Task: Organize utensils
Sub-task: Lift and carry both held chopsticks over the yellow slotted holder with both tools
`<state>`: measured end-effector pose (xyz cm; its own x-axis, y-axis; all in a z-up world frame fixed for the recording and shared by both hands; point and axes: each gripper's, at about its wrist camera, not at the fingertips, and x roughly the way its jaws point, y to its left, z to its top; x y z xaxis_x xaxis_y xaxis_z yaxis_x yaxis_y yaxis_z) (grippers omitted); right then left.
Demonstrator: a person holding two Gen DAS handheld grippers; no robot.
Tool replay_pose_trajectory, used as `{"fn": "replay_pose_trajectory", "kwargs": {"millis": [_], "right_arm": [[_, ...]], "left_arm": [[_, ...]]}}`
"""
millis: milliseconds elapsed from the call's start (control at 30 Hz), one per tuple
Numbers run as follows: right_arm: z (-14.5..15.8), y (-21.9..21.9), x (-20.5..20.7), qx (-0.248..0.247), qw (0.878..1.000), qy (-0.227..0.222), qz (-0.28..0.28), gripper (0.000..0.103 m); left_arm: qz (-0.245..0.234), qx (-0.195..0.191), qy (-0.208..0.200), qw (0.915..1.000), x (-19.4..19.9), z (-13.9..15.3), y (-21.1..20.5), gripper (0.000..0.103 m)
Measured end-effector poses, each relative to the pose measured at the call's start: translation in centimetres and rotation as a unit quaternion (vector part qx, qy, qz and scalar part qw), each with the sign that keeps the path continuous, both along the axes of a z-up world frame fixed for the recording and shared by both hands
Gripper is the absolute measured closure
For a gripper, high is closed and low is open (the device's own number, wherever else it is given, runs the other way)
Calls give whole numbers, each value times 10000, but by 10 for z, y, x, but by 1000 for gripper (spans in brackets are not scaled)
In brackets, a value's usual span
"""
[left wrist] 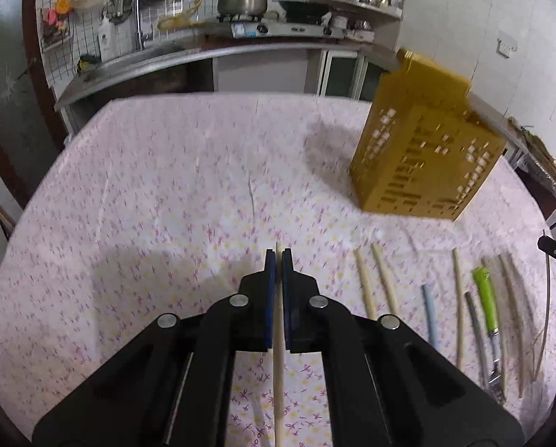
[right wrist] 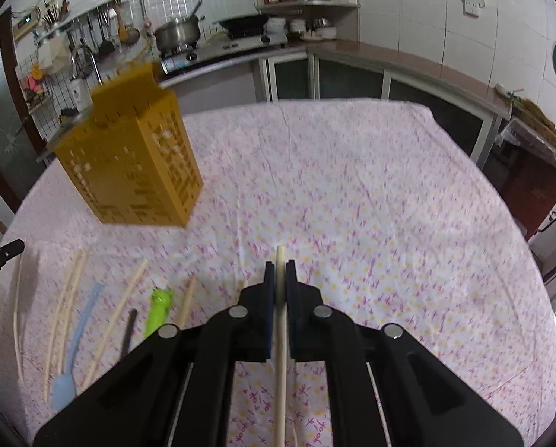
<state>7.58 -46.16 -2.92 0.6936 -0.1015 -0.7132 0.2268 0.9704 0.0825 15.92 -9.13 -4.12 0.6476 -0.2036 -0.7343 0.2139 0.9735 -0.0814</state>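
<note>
Floral tablecloth (left wrist: 166, 186); no legible writing.

Yellow utensil holder (left wrist: 419, 149) smeared by motion blur, slot pattern unclear. Chopstick (left wrist: 278, 354) in left wrist view cut off at bottom edge, mid part hidden btwn pads. Same for chopstick (right wrist: 280, 365) in right wrist view. Green-handled utensil (right wrist: 158, 311) partly hidden behind gripper body; type unclear. Right gripper only a sliver at left view's edge.

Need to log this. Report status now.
Left gripper shut on a chopstick. Right gripper likewise. Yellow holder upright, path clear.
</note>
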Motion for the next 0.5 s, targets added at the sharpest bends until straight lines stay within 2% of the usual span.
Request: {"fn": "replay_pose_trajectory", "kwargs": {"millis": [333, 500], "right_arm": [[65, 8, -31, -97, 9962, -851, 123, 97], [85, 15, -43, -181, 9939, -1074, 185, 97]], "left_arm": [[-179, -162, -659, 9975, -26, 57, 0, 103], [-227, -224, -939, 9951, -38, 77, 0, 103]]}}
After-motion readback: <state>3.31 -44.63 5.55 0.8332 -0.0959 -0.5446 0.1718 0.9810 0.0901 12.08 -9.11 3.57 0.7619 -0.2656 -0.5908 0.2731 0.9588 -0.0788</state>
